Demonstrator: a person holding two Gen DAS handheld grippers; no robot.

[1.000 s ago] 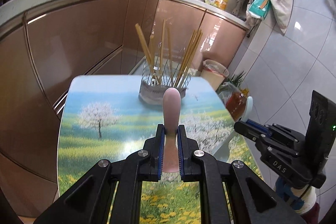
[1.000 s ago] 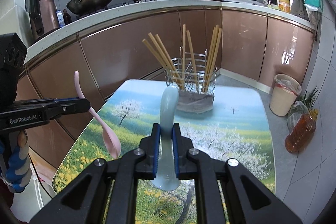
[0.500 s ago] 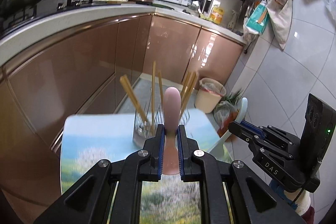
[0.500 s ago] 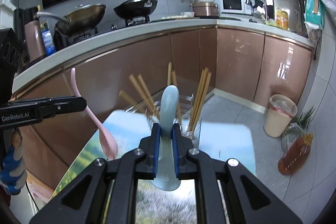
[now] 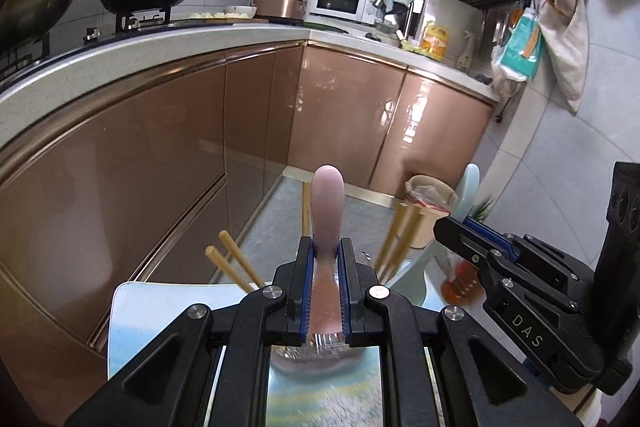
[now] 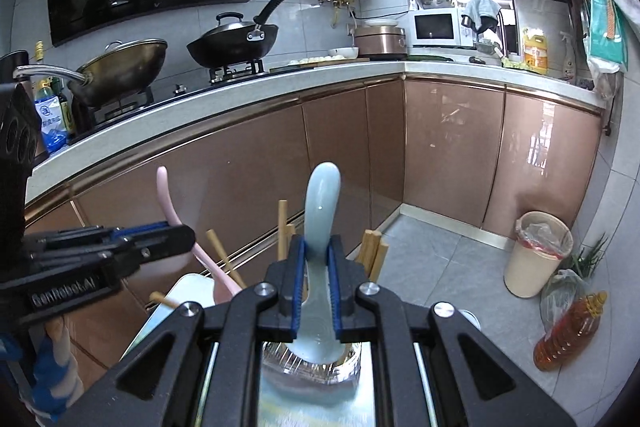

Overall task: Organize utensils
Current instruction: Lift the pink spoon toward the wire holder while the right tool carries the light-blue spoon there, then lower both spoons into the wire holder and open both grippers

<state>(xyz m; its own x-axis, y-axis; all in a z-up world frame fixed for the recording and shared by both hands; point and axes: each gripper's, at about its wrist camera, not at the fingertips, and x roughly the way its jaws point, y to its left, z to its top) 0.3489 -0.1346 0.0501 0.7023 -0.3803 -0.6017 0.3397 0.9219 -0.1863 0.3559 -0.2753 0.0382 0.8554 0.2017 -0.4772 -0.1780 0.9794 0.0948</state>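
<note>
My left gripper (image 5: 325, 251) is shut on a pink spoon (image 5: 327, 211), handle pointing up. My right gripper (image 6: 316, 251) is shut on a pale blue spoon (image 6: 322, 203), handle up. Both hover right over the wire utensil holder (image 6: 312, 359), which stands on the table and holds several wooden chopsticks (image 5: 234, 259) (image 6: 370, 251). The holder is mostly hidden under the jaws. The right gripper (image 5: 472, 231) with the blue spoon (image 5: 469, 187) shows at right in the left wrist view. The left gripper (image 6: 176, 233) with the pink spoon (image 6: 168, 199) shows at left in the right wrist view.
The small table (image 5: 132, 307) has a landscape print top. Bronze kitchen cabinets (image 5: 168, 155) curve behind it. A beige waste bin (image 6: 538, 255) and an oil bottle (image 6: 568, 331) stand on the tiled floor to the right.
Both grippers have moved forward and up over the holder with their spoons. The holder has slid from mid-view to just under the jaws.
</note>
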